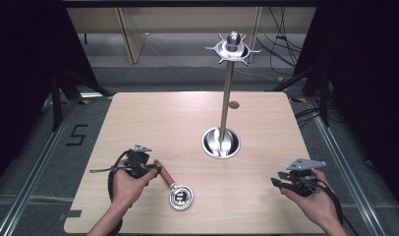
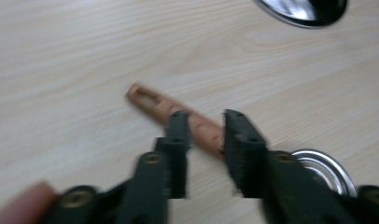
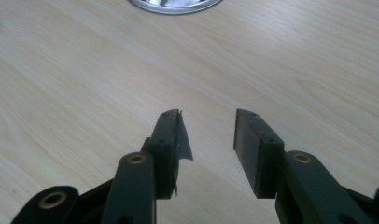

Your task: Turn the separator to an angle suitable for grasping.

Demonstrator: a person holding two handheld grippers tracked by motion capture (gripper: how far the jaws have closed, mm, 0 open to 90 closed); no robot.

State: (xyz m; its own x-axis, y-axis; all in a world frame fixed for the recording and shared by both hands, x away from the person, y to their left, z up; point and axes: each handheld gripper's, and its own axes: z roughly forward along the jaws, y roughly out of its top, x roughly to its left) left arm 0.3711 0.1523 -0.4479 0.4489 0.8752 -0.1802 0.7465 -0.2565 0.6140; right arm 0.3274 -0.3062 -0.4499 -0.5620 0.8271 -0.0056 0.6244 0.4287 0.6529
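Left gripper (image 2: 204, 126): we see its jaws parted, straddling the wooden handle (image 2: 178, 114) of a small strainer (image 1: 180, 196) lying flat on the surface (image 1: 138, 123); contact unclear. Right gripper (image 3: 208, 130): jaws released, bare wood between and ahead, near the surface's right edge. Stand base (image 3: 173, 5) lies beyond those jaws. High view adds the upright utensil stand (image 1: 227, 88), well apart from both.

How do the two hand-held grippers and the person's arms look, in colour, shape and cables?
Each hand-held gripper, left and right, is black, with two flat, blocky jaws fixed by brass-coloured screws. A grey three-cornered plate sits on top of each, and a black cable trails from each. The right one has a torn, peeling pad on one jaw. The forearms are bare, with no sleeves visible.
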